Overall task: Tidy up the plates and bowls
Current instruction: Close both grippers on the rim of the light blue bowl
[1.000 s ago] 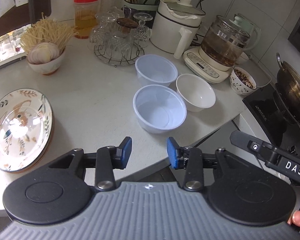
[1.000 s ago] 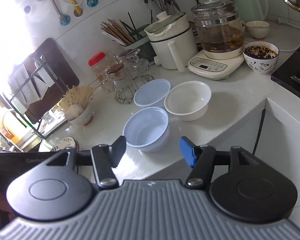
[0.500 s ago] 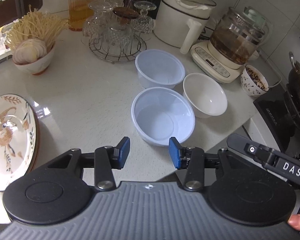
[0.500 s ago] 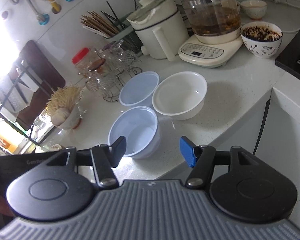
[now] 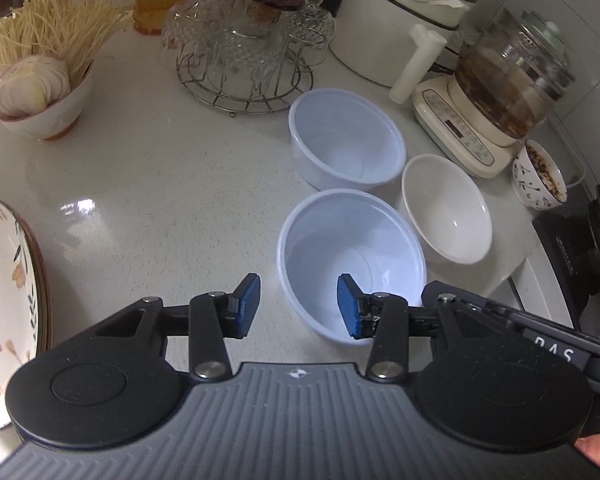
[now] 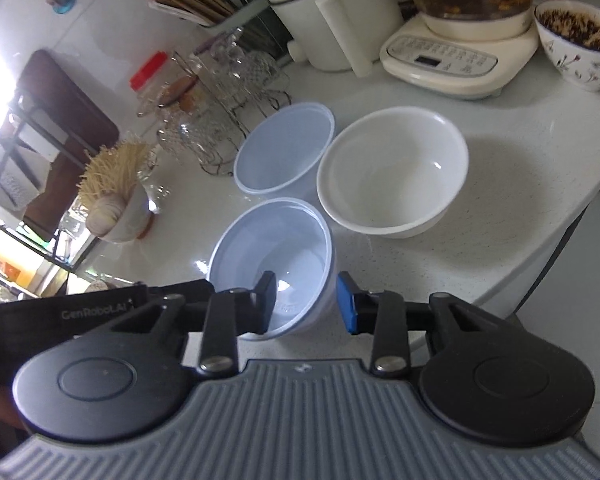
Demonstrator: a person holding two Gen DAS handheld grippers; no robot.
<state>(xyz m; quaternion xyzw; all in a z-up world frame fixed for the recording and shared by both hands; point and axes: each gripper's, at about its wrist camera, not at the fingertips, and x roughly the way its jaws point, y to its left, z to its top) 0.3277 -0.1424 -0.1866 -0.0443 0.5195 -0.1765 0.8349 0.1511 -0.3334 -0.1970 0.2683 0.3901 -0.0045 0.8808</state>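
1. Near plastic bowl (image 5: pixel 350 264) (image 6: pixel 274 258): on counter (image 5: pixel 160 184), front of three; second plastic bowl (image 5: pixel 346 140) at 12 o'clock, white bowl (image 5: pixel 446 208) at 2.
2. Left gripper (image 5: pixel 298 306): jaws apart, straddling its left rim, no contact seen.
3. Right gripper (image 6: pixel 306 302): jaws closing, bowl's right wall between them, pads not yet pressing.
4. Patterned plate (image 5: pixel 4 304) at 9 o'clock.

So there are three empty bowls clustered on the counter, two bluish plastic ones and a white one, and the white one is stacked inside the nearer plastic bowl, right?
Not quite. The white bowl is not stacked inside anything: it sits on the counter by itself, beside the nearer plastic bowl and the farther plastic bowl. The right wrist view shows this. The rest holds: three empty bowls, two bluish plastic and one white.
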